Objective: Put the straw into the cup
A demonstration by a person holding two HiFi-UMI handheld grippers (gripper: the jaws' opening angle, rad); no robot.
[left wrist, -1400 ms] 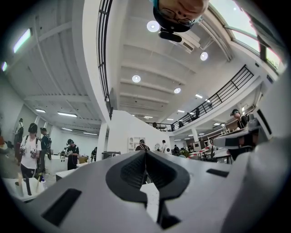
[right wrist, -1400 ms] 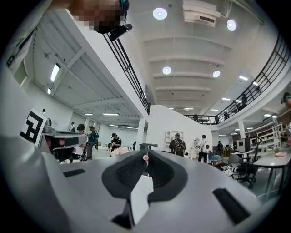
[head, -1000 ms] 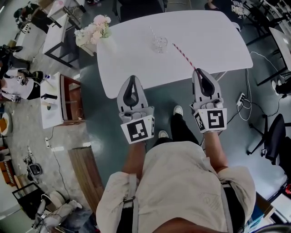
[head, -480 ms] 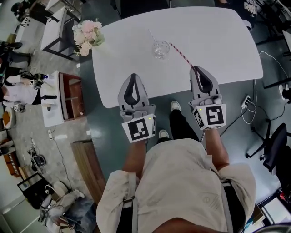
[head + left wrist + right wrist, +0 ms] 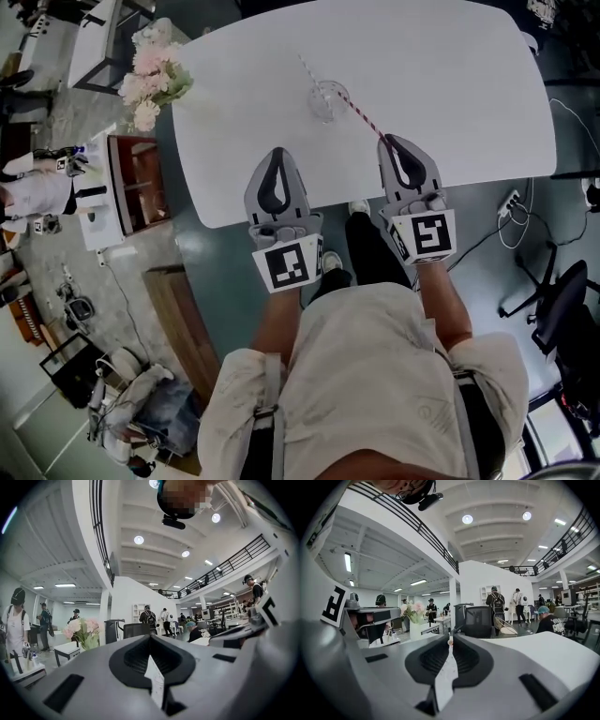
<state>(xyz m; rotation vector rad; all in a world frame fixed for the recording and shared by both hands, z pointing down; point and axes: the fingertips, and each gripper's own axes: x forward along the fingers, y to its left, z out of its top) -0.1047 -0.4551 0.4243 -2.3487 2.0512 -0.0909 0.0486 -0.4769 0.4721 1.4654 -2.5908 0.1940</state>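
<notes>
A clear glass cup (image 5: 328,99) stands on the white table (image 5: 450,84), with a thin pale straw (image 5: 307,69) leaning out of it to the far left. My right gripper (image 5: 387,141) is shut on a red-and-white striped straw (image 5: 366,117). That straw slants up-left, and its far end lies at the cup's right rim. In the right gripper view the straw's end (image 5: 450,642) peeks out between the closed tips of that gripper (image 5: 451,637). My left gripper (image 5: 278,151) hovers over the table's near edge, left of the cup, shut and empty; its jaws (image 5: 150,637) meet.
A vase of pink flowers (image 5: 150,75) stands at the table's far left corner. A small wooden cabinet (image 5: 136,183) sits on the floor to the left. A black office chair (image 5: 567,300) and cables lie to the right. People stand far off in the hall.
Both grippers have moved forward over the table's near edge. The striped straw's far end has come closer to the cup's rim.
</notes>
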